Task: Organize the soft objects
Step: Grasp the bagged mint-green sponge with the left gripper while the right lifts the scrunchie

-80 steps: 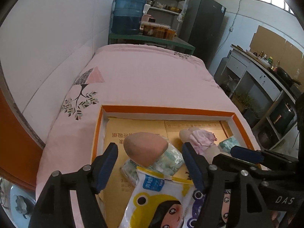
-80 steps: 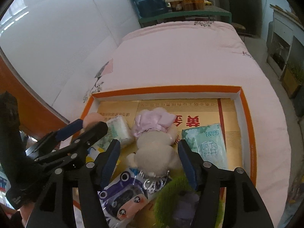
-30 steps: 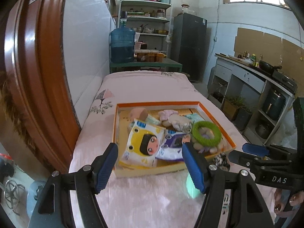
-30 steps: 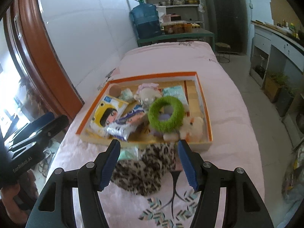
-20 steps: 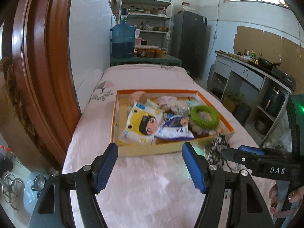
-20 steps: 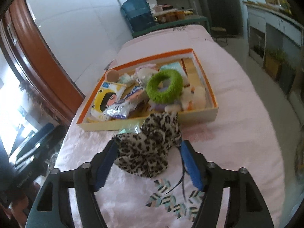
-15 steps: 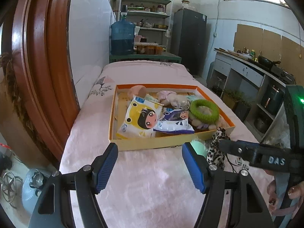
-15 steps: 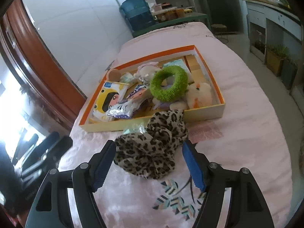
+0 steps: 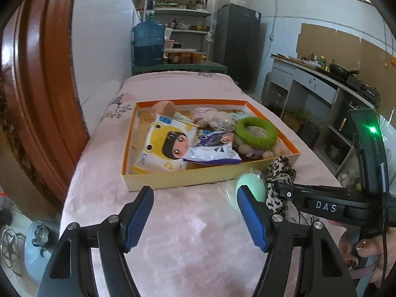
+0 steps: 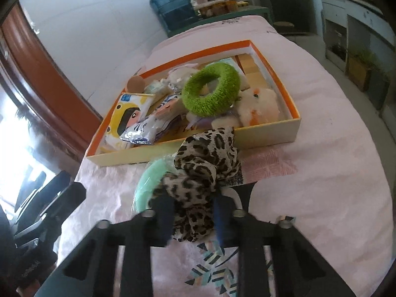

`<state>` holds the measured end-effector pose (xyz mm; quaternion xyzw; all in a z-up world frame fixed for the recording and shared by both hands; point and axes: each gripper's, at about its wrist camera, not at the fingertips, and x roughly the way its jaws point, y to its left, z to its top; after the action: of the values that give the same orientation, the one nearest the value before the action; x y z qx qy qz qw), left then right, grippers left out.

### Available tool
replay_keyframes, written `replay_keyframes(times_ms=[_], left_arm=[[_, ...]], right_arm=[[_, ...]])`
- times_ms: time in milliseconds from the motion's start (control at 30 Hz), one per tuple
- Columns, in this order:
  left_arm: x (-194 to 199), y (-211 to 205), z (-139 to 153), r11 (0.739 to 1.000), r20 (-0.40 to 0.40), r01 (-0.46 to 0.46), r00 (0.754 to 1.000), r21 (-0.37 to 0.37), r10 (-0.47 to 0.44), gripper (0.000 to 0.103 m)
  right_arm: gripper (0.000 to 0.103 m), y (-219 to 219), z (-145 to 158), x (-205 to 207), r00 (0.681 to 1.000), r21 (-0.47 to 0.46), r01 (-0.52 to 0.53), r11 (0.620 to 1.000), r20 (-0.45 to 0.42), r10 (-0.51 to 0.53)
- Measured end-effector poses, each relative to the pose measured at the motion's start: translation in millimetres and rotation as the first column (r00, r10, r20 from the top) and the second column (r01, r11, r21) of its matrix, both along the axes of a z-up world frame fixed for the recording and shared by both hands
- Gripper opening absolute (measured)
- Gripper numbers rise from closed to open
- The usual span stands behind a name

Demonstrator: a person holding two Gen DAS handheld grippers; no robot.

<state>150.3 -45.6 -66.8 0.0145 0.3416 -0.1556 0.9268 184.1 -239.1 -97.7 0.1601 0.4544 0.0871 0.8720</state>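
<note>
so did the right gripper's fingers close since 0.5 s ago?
Yes. The right gripper has narrowed onto the leopard scrunchie, which lies in front of the orange box.

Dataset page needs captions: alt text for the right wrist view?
The right gripper closes on a leopard-print scrunchie lying on a pink bedspread, beside a mint-green item. Just beyond sits an orange-rimmed box of soft items, a green fuzzy ring on top.

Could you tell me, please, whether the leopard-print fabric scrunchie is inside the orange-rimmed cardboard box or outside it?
Outside. The leopard-print fabric scrunchie lies on the pink cloth before the orange-rimmed cardboard box, with the right gripper closing around it.
</note>
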Motion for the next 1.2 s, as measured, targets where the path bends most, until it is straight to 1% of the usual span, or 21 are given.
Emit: replay_keyframes(times_ms=[67,133,300,400,533,633,733,800,867,900,933,967,1000,1033,1200], left_arm=[[0.2,-4.8,-2.0,1.0,-0.005,0.011,1.0,0.002,-0.011,0.07],[1.1,-9.9,-3.5,1.0,-0.013,0.029,0.999,0.0,-0.029,0.07],[2.9,-26.2,-5.4,0.997,-0.018,0.076,0.997,0.006,-0.076,0.07],[5.3,-35.4,-7.3,0.996,-0.027,0.09,0.996,0.008,-0.09,0.07],[11.8,-52.4,-14.2,0.994,-0.047,0.108,0.993,0.026,-0.107,0.07],[16.9,-66.0,-23.2,0.99,-0.064,0.13,0.99,0.06,-0.126,0.07],[21.5,-71.7,-33.0,0.988,-0.077,0.125,0.99,0.092,-0.118,0.07],[25.8,-71.9,-38.8,0.989,-0.094,0.12,0.989,0.091,-0.111,0.07],[29.2,-69.6,-42.1,0.99,-0.111,0.123,0.987,0.071,-0.114,0.069],[30.2,-69.3,-43.3,0.99,-0.118,0.124,0.986,0.062,-0.116,0.067],[32.1,-68.2,-45.5,0.991,-0.131,0.127,0.984,0.045,-0.12,0.059],[34.9,-66.1,-48.6,0.991,-0.155,0.132,0.979,0.013,-0.129,0.051],[36.7,-63.9,-50.9,0.99,-0.175,0.137,0.975,-0.015,-0.138,0.05],[36.6,-61.7,-51.2,0.99,-0.176,0.135,0.975,-0.029,-0.138,0.045],[29.8,-54.9,-45.6,0.993,-0.15,0.11,0.982,-0.036,-0.115,0.043]], right_arm=[[0.015,-2.7,0.4,-0.8,1.0,0.012,0.001,1.0,0.004,-0.001],[0.015,-5.8,3.4,-4.7,1.0,0.017,0.007,1.0,0.015,-0.008],[0.015,-23.7,21.9,-23.1,0.996,0.008,0.041,0.999,0.081,-0.042],[0.015,-33.1,30.1,-30.7,0.993,-0.021,0.059,0.998,0.103,-0.057],[0.015,-39.2,30.6,-35.2,0.993,-0.027,0.067,0.997,0.098,-0.064],[0.015,-41.1,27.7,-35.6,0.993,-0.02,0.073,0.997,0.091,-0.071],[0.015,-41.6,24.7,-35.6,0.994,-0.015,0.074,0.997,0.088,-0.072],[0.015,-41.3,22.7,-35.0,0.994,-0.011,0.072,0.997,0.085,-0.071],[0.015,-40.2,20.3,-33.8,0.994,-0.009,0.069,0.998,0.083,-0.068],[0.015,-39.8,19.6,-33.4,0.994,-0.007,0.067,0.998,0.082,-0.066],[0.015,-39.1,18.6,-32.9,0.995,-0.006,0.066,0.998,0.081,-0.065],[0.015,-38.7,17.4,-32.6,0.995,-0.006,0.065,0.998,0.079,-0.064],[0.015,-38.0,16.3,-32.3,0.995,-0.006,0.065,0.998,0.079,-0.064],[0.015,-37.5,15.3,-32.3,0.995,-0.006,0.064,0.998,0.078,-0.063],[0.015,-34.2,12.7,-31.3,0.996,-0.008,0.057,0.998,0.074,-0.056]])
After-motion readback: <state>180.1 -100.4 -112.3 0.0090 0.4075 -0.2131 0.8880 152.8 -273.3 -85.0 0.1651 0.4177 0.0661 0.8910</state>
